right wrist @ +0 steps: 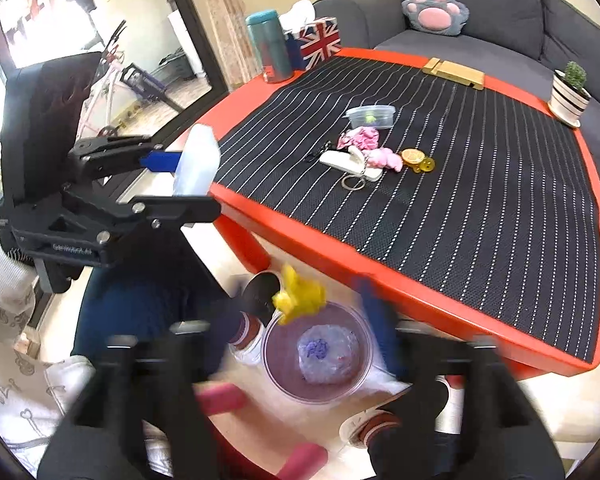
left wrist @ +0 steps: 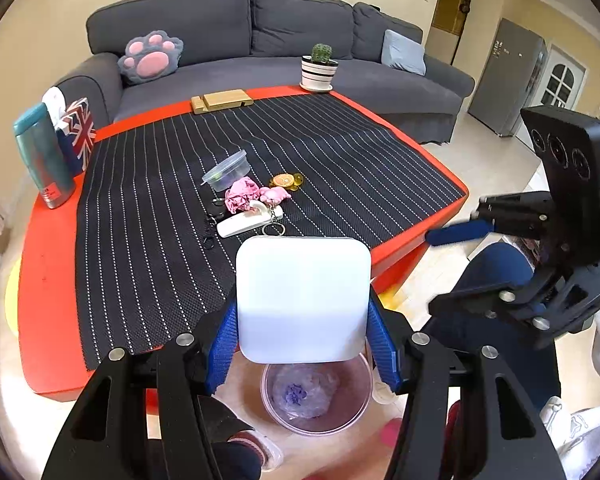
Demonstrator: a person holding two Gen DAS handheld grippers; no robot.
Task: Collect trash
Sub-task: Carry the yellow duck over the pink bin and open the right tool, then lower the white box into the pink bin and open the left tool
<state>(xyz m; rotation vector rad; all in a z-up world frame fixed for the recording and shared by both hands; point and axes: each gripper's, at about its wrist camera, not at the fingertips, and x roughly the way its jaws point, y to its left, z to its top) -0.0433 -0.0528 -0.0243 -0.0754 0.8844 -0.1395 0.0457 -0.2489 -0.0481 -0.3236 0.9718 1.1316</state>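
Observation:
My left gripper (left wrist: 302,344) is shut on a white square lid (left wrist: 303,298), held flat above a round bin (left wrist: 316,396) on the floor; it also shows in the right wrist view (right wrist: 198,160). The bin (right wrist: 318,356) holds a clear bag with purple scraps. My right gripper (right wrist: 324,320) is blurred over the bin with its jaws apart, and a yellow crumpled scrap (right wrist: 298,294) hangs loose at the bin's rim. Pink crumpled paper (left wrist: 242,194) lies on the striped mat (left wrist: 160,240).
On the red table (left wrist: 48,280): a clear tub (left wrist: 228,170), a white remote with key rings (left wrist: 246,222), an orange turtle toy (left wrist: 286,181), wooden blocks (left wrist: 222,101), a potted cactus (left wrist: 319,67), a teal flask (left wrist: 44,156), a flag tissue box (left wrist: 78,132). A grey sofa stands behind.

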